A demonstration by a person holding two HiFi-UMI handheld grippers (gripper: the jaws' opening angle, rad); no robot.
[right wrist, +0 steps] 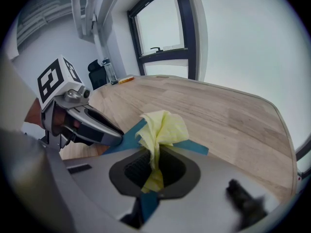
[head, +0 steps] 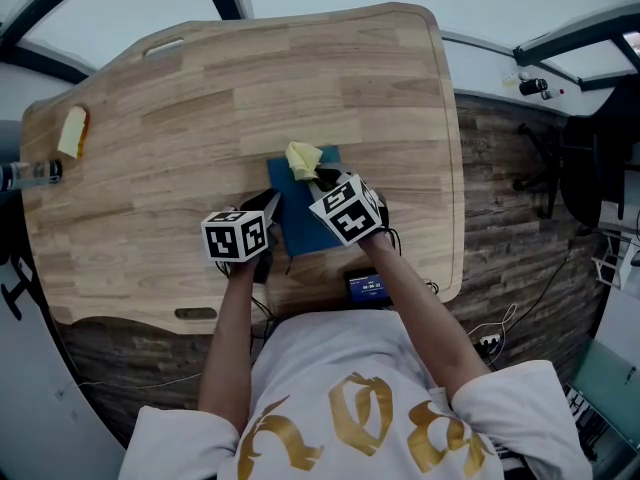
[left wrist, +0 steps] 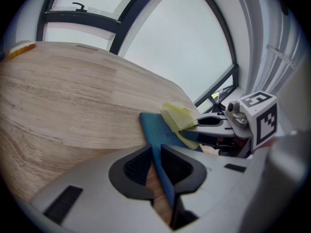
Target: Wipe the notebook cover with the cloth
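A blue notebook (head: 298,213) lies flat in the middle of the wooden table (head: 180,118). My left gripper (head: 272,208) is shut on the notebook's left edge; in the left gripper view the blue cover (left wrist: 153,130) runs between the two dark pads (left wrist: 138,167). My right gripper (head: 320,178) is shut on a bunched yellow cloth (head: 303,158), which rests on the notebook's far end. In the right gripper view the cloth (right wrist: 163,127) sticks up from between the pads, with the blue cover (right wrist: 195,147) under it. The left gripper (right wrist: 92,125) shows close by at the left there.
A yellow and orange sponge-like block (head: 72,131) and a bottle (head: 30,174) sit at the table's far left. A small device with a lit screen (head: 368,286) lies at the near edge by my body. The table's right edge (head: 455,168) drops to a wood-pattern floor with cables.
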